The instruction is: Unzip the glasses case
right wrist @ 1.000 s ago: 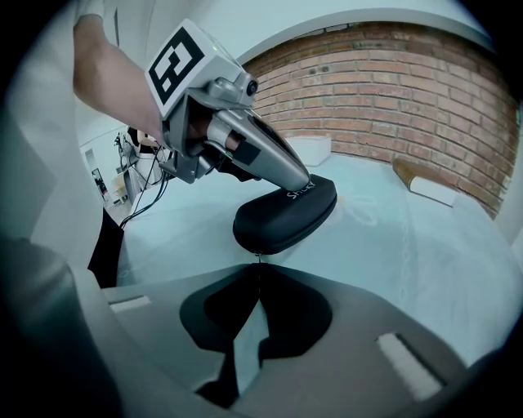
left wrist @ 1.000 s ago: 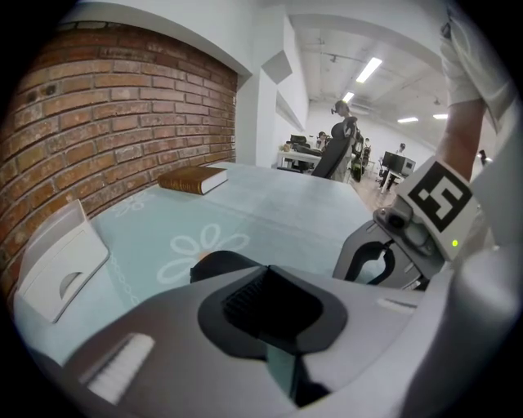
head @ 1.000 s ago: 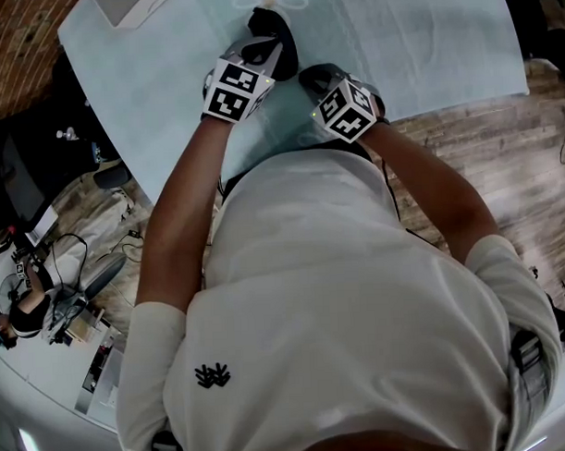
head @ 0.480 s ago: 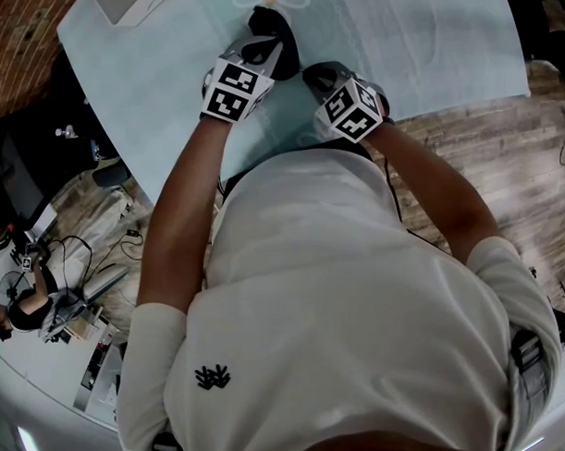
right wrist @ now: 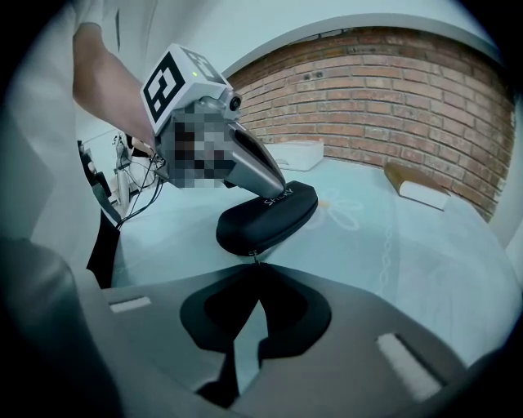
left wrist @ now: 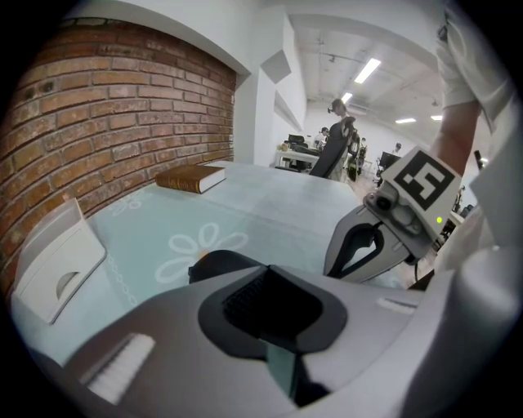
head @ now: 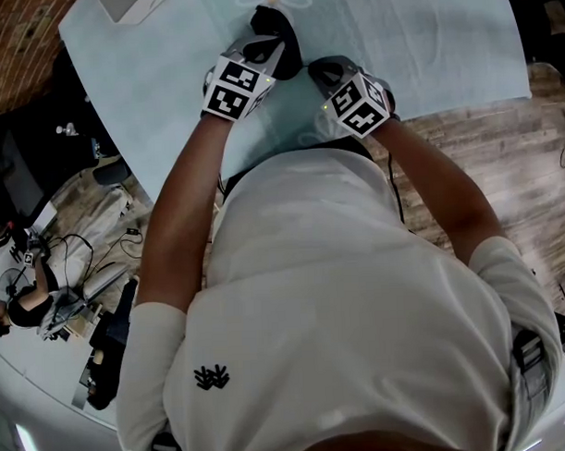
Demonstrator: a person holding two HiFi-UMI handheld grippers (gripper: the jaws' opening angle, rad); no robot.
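Teal cloth [head: 443,48] w/ open room both sides; L tongs [head: 270,37] tight on glasses case [right wrist: 270,217], R tongs [right wrist: 253,276] tight on zip pull [right wrist: 252,256].

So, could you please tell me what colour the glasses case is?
The glasses case is plain black, clearest in the right gripper view.

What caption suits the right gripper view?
Right gripper pinches the zipper pull of a black glasses case while the left gripper rests on it.

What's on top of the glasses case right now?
Only the left gripper, tips resting on the glasses case lid; the right gripper pinches the zipper pull. The case is closed, its inside hidden.
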